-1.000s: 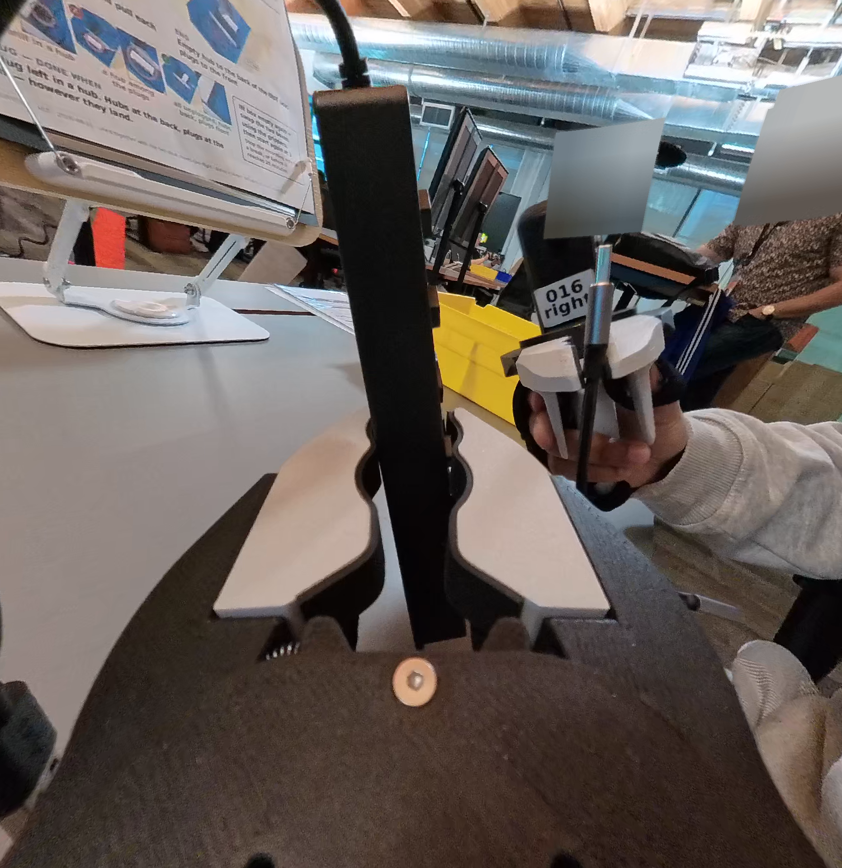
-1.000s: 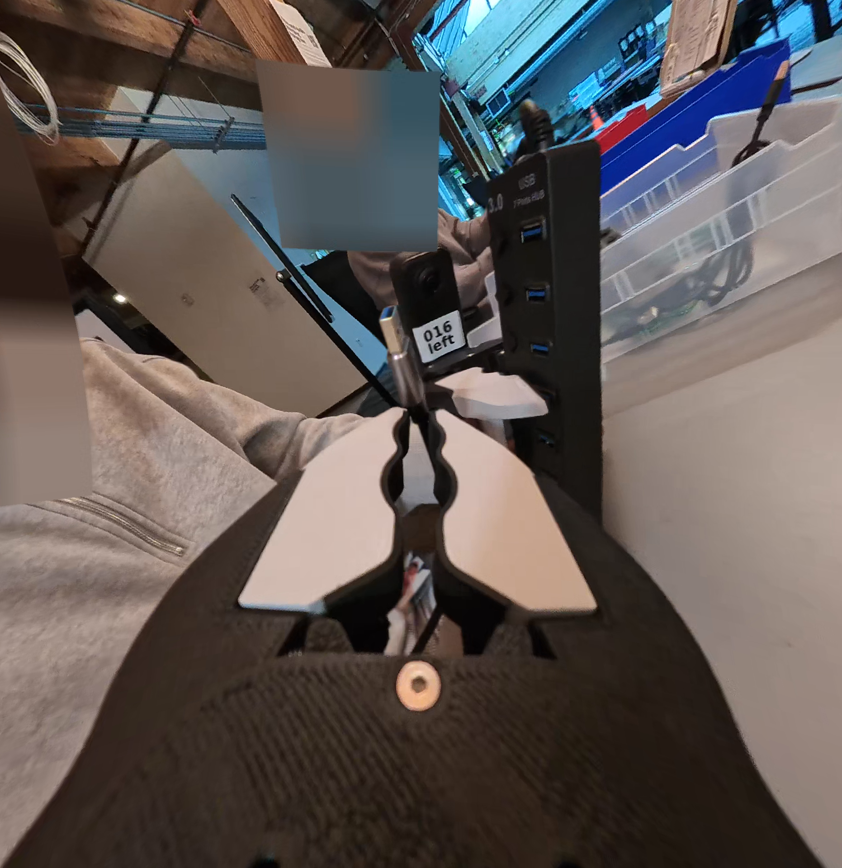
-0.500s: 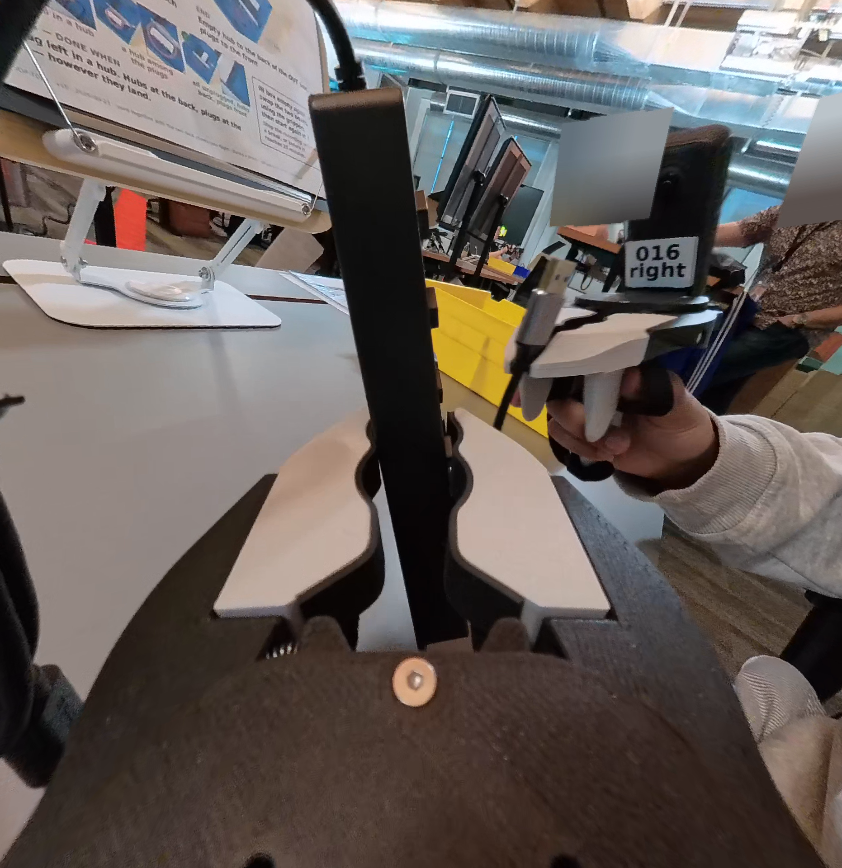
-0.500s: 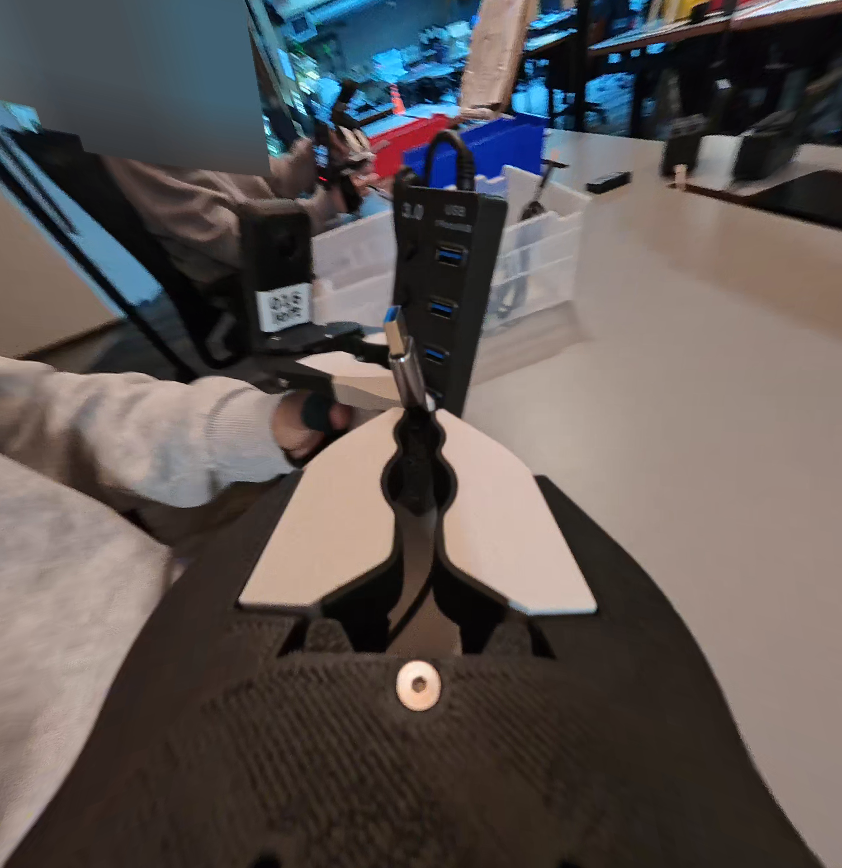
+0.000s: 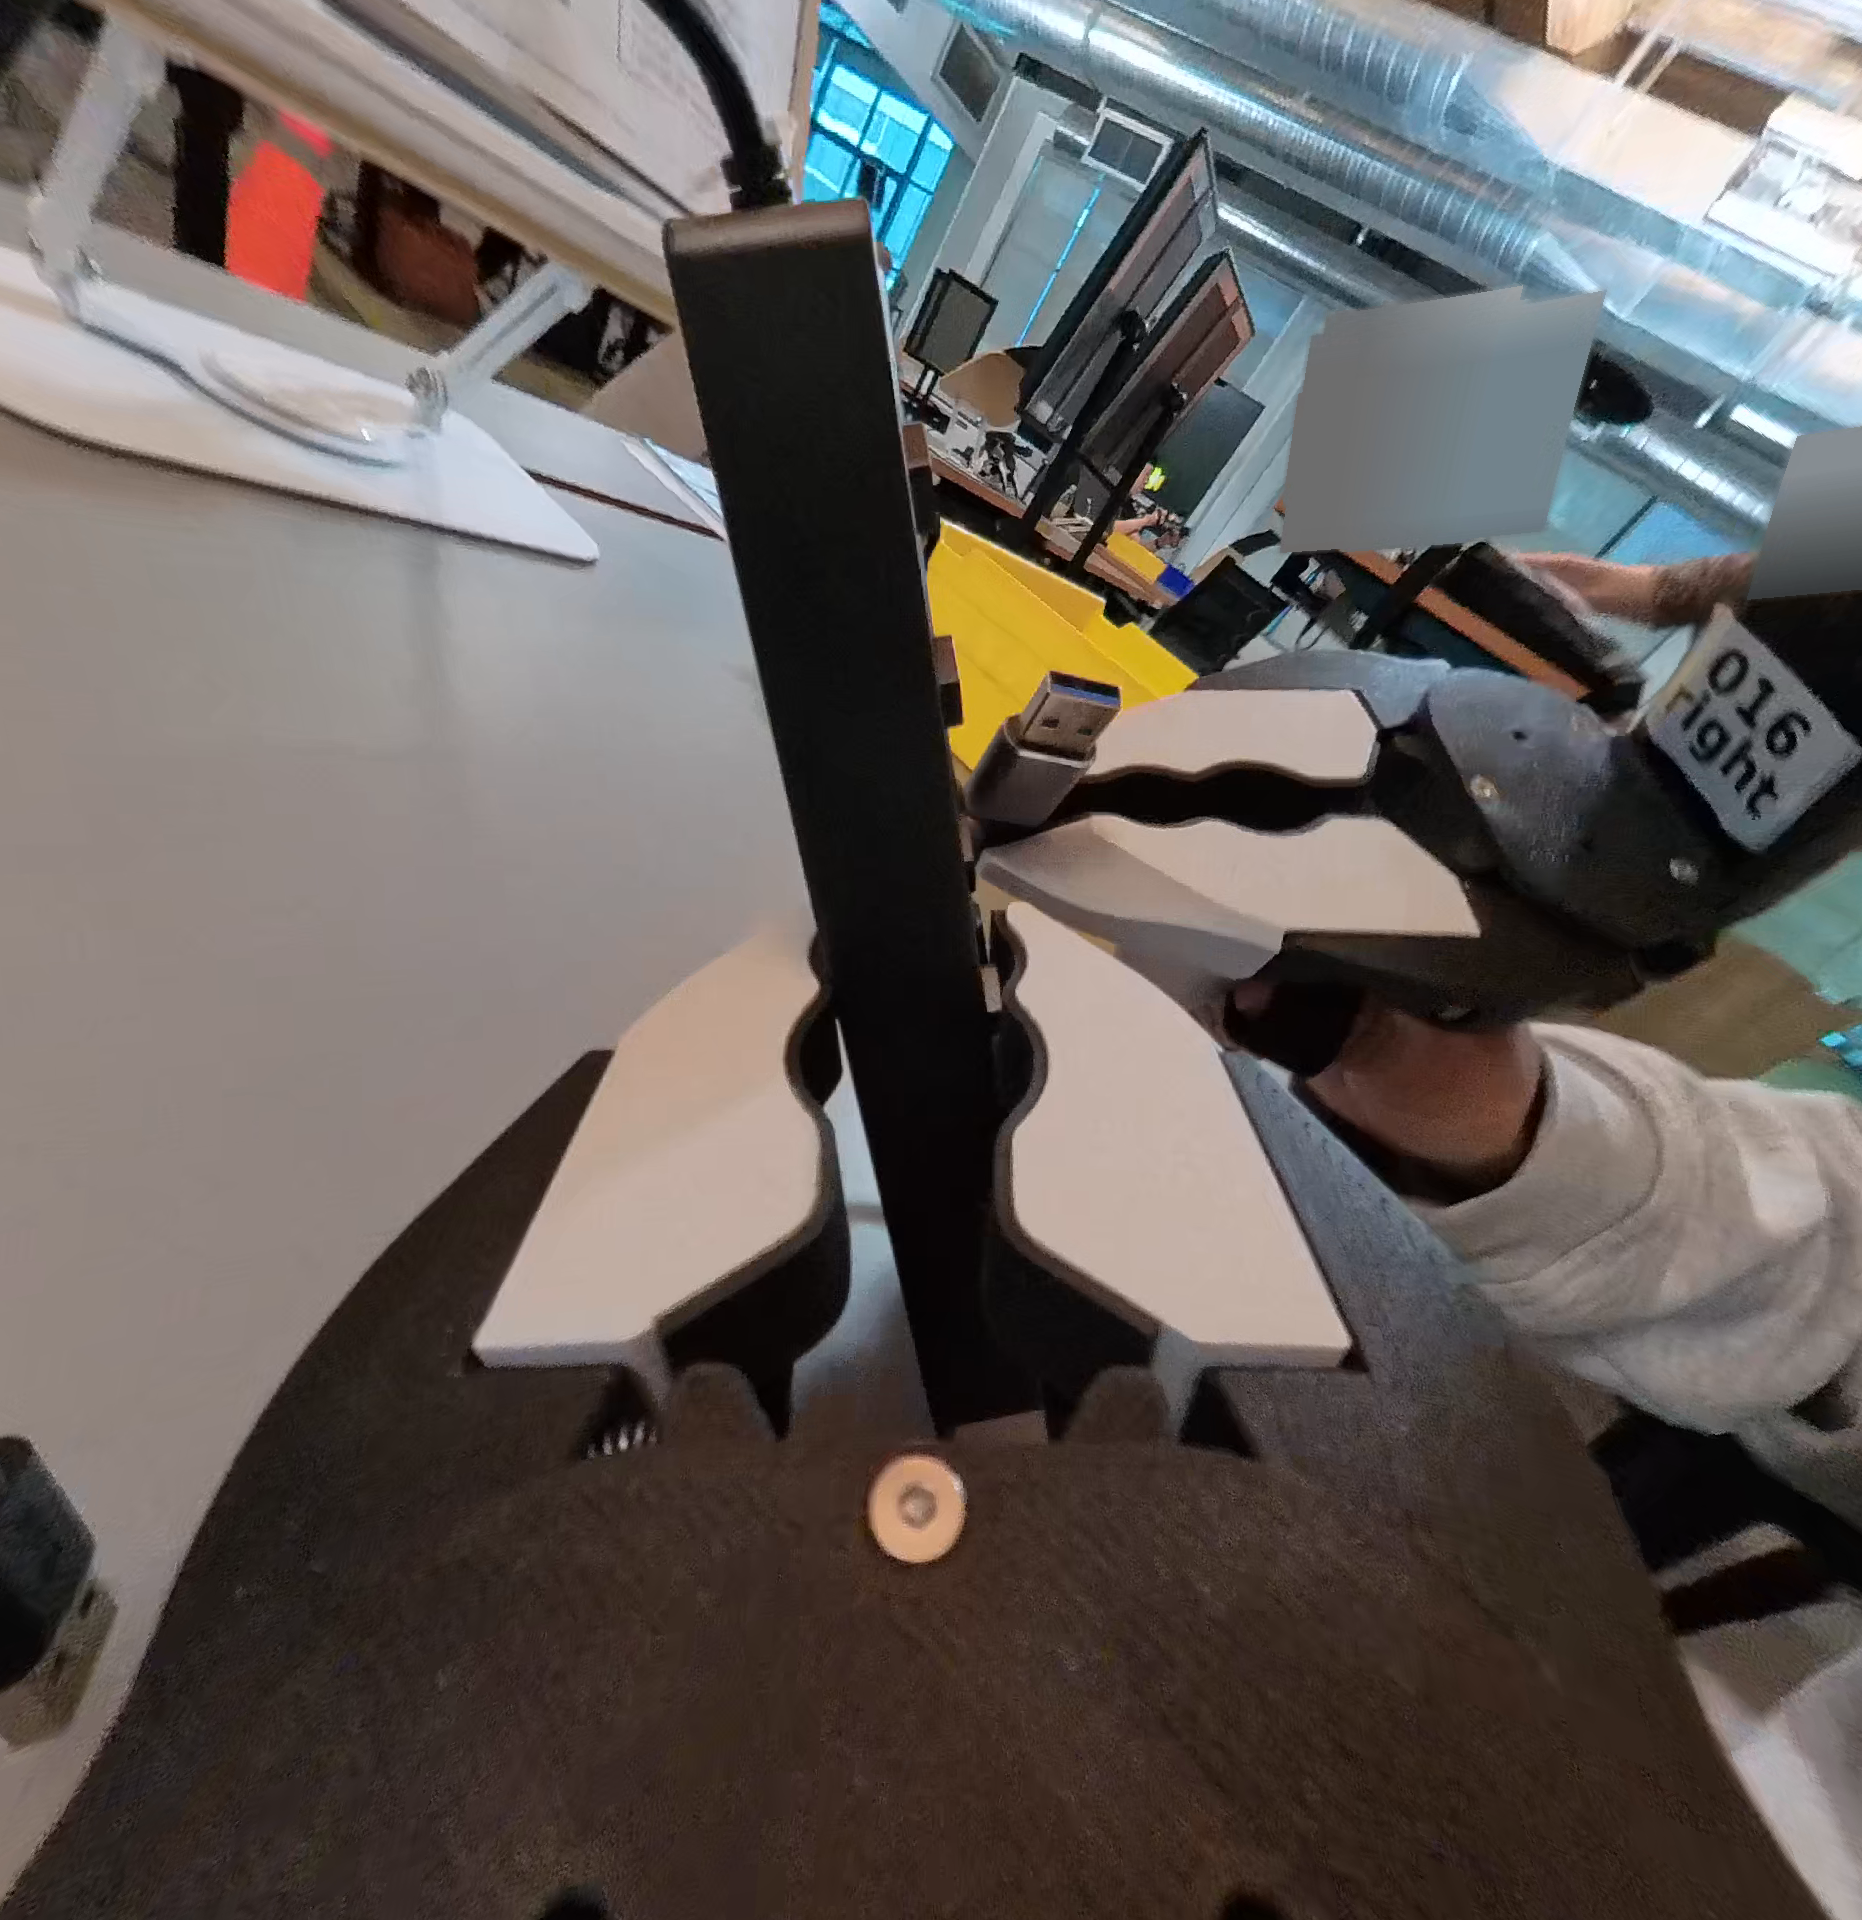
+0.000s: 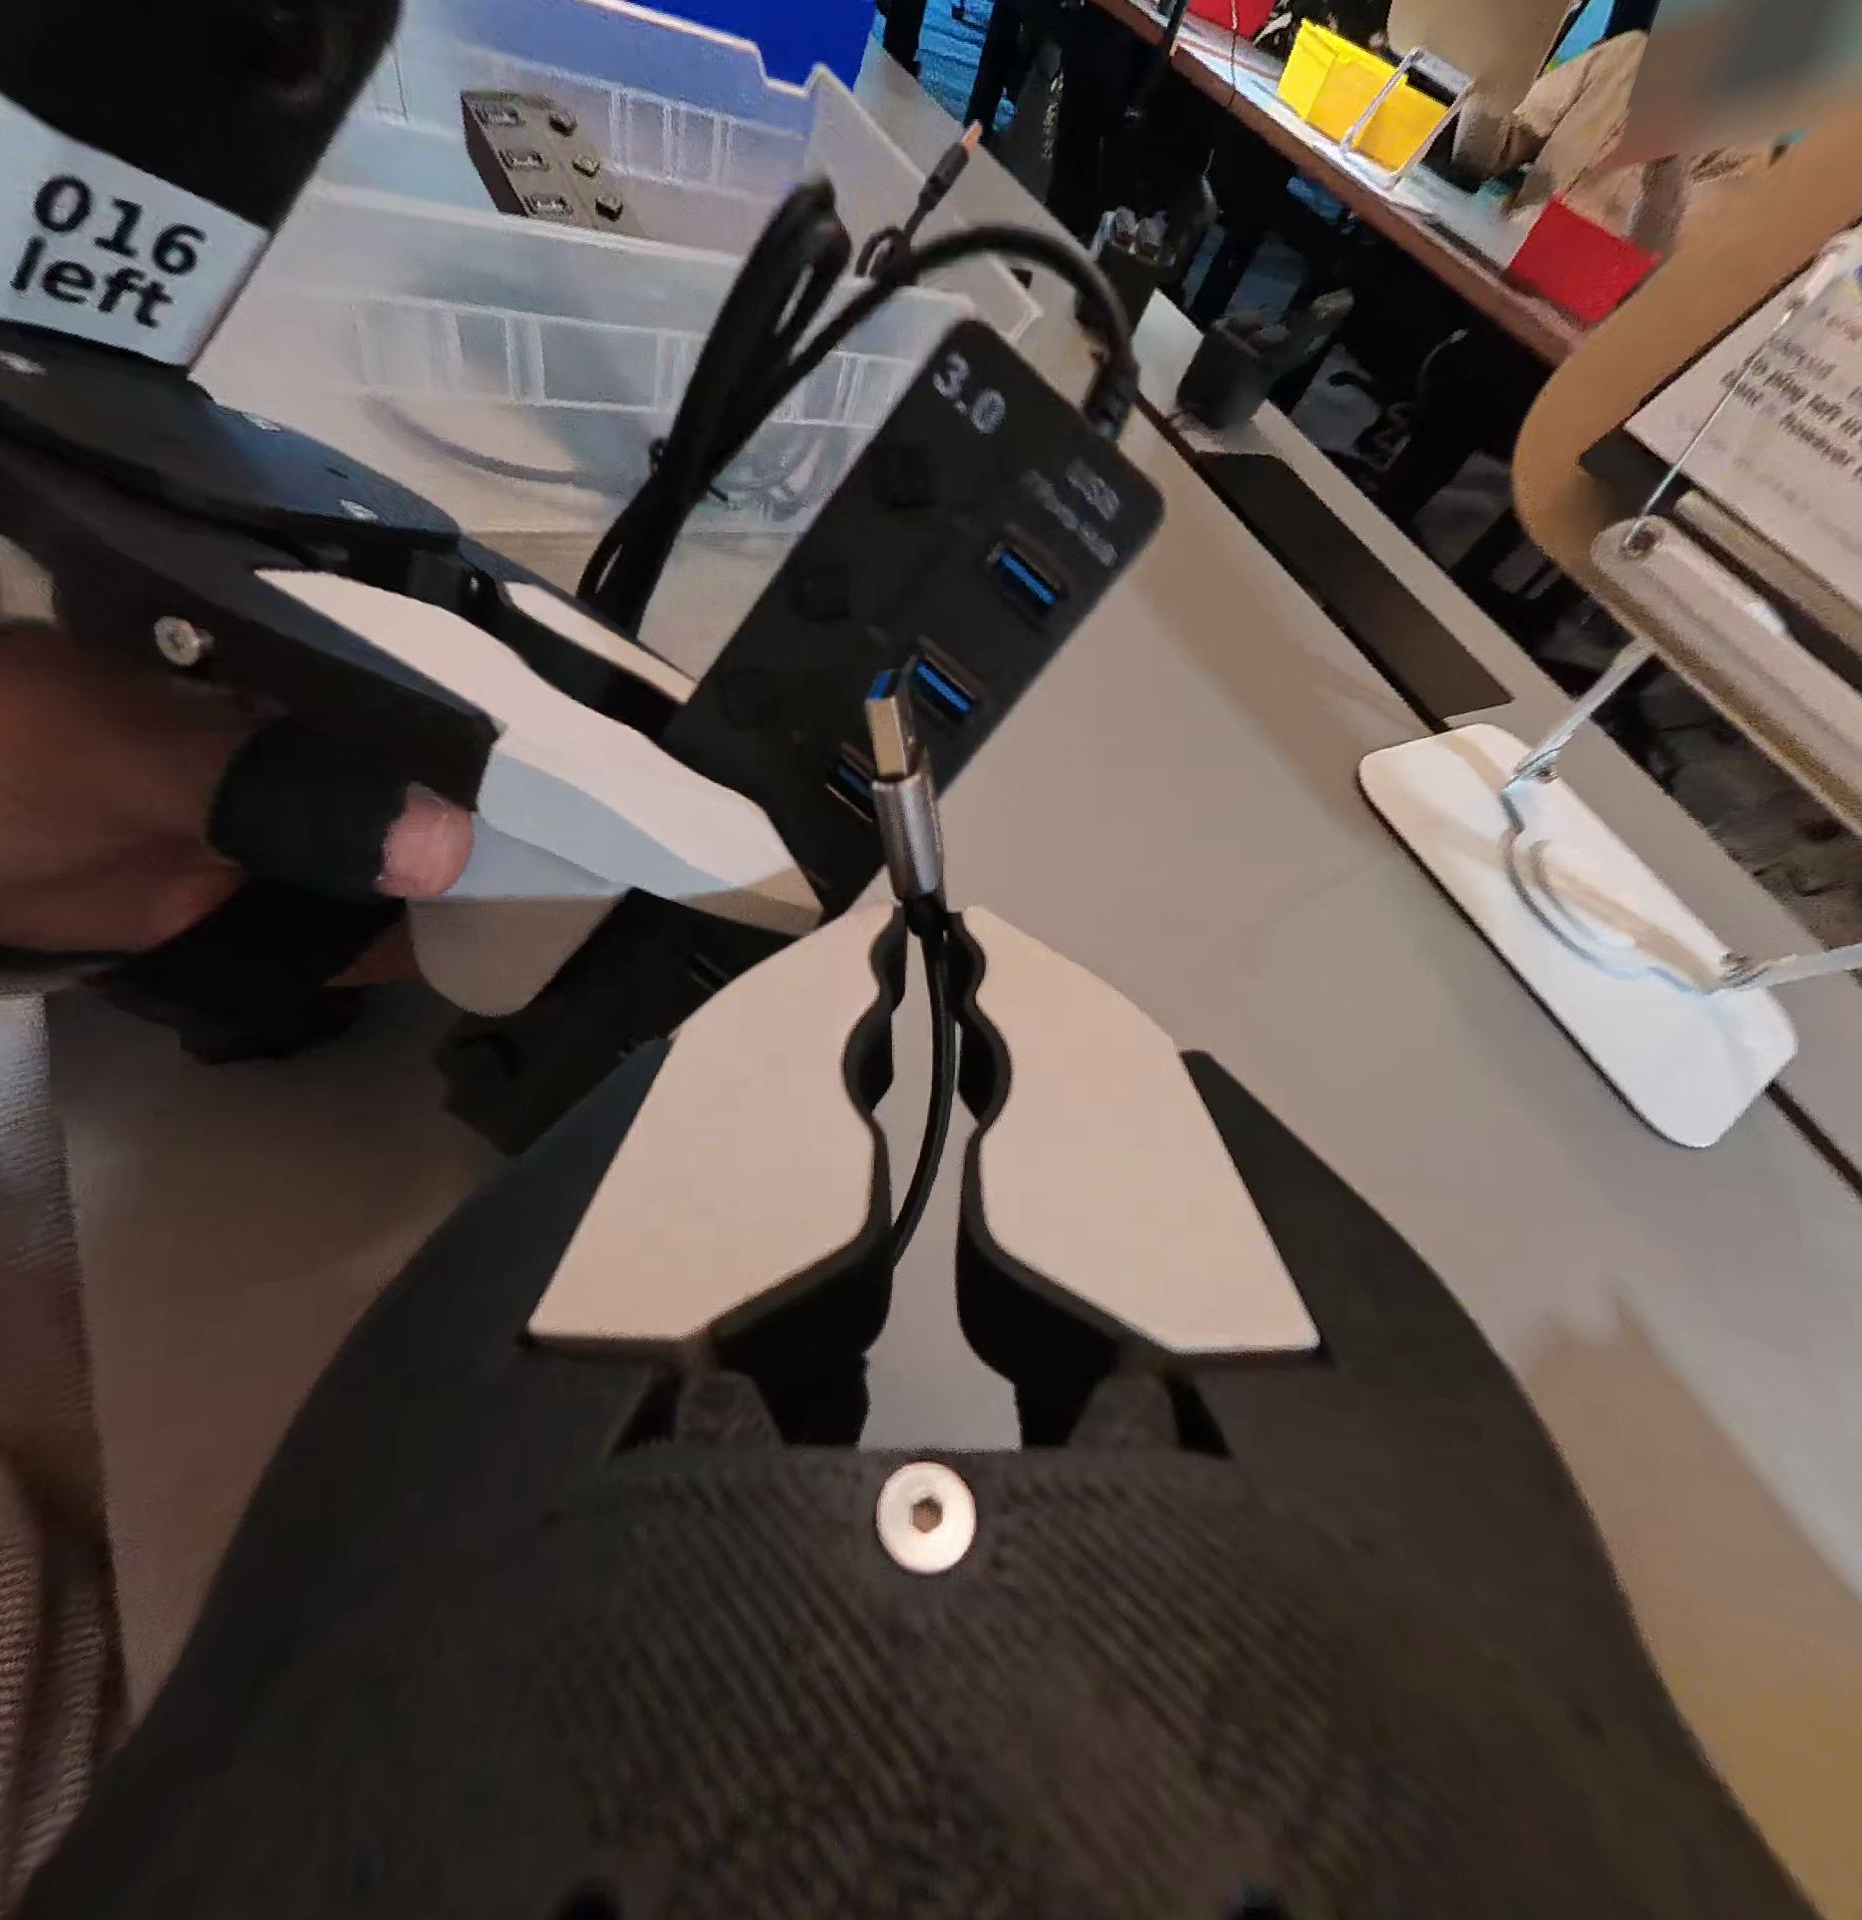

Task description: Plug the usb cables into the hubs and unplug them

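Since a moment ago I have swung my right gripper (image 5: 994,821) in beside the hub (image 5: 833,727), so the USB plug (image 6: 901,779) now sits just short of its blue ports. Its fingers pinch the cable right behind the silver plug, blue tongue forward. My left gripper (image 5: 911,956) clamps the black hub upright, above the grey table (image 5: 335,779). Both hands are angled inward.
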{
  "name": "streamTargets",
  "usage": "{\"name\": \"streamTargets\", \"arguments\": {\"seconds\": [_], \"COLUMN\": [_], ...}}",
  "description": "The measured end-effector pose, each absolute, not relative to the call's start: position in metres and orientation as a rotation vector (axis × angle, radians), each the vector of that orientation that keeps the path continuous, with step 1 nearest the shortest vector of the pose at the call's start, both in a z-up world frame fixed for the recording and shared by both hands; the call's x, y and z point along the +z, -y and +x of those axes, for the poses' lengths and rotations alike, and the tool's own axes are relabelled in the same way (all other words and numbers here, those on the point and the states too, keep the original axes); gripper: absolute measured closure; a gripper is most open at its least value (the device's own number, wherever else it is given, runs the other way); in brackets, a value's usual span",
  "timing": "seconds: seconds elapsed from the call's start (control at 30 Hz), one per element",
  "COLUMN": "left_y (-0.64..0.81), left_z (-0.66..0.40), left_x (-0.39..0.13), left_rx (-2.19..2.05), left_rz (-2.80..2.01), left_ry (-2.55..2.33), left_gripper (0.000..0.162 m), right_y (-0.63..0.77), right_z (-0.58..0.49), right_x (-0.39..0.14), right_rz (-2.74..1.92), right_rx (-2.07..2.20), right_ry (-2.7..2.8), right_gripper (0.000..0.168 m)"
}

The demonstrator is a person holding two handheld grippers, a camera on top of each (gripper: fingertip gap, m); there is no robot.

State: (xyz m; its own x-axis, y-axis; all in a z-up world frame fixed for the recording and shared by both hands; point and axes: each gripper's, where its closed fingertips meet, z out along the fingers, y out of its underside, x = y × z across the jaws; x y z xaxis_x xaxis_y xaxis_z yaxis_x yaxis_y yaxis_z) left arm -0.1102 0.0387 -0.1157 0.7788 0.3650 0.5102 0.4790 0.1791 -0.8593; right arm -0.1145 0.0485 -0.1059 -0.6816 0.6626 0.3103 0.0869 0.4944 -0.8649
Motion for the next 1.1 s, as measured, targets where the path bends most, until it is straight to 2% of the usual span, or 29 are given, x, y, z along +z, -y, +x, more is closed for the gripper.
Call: {"name": "streamTargets", "arguments": {"seconds": [0.03, 0.3, 0.43, 0.67, 0.77, 1.0, 1.1], "left_y": [-0.04, -0.043, -0.044, -0.046, -0.044, -0.038, -0.037], "left_z": [-0.109, -0.108, -0.106, -0.1, -0.102, -0.108, -0.108], "left_x": [-0.118, -0.13, -0.126, -0.119, -0.119, -0.122, -0.12], "left_rx": [-0.131, -0.372, -0.485, -0.621, -0.637, -0.622, -0.611], "left_rz": [-1.414, -1.321, -1.262, -1.179, -1.143, -1.087, -1.088], "left_ry": [0.765, 0.914, 0.908, 0.889, 0.908, 0.976, 0.958], "left_gripper": [0.136, 0.137, 0.13, 0.102, 0.104, 0.126, 0.127], "right_y": [-0.046, -0.047, -0.048, -0.048, -0.046, -0.04, -0.04], "right_z": [-0.114, -0.117, -0.117, -0.116, -0.115, -0.11, -0.108], "right_x": [-0.107, -0.118, -0.121, -0.125, -0.124, -0.119, -0.116], "right_rz": [-0.59, -0.351, -0.268, -0.165, -0.087, 0.036, 0.07], "right_rx": [1.143, 0.813, 0.697, 0.571, 0.489, 0.424, 0.448], "right_ry": [2.099, 2.015, 1.985, 1.955, 1.91, 1.825, 1.803], "right_gripper": [0.161, 0.161, 0.161, 0.161, 0.161, 0.161, 0.161]}}
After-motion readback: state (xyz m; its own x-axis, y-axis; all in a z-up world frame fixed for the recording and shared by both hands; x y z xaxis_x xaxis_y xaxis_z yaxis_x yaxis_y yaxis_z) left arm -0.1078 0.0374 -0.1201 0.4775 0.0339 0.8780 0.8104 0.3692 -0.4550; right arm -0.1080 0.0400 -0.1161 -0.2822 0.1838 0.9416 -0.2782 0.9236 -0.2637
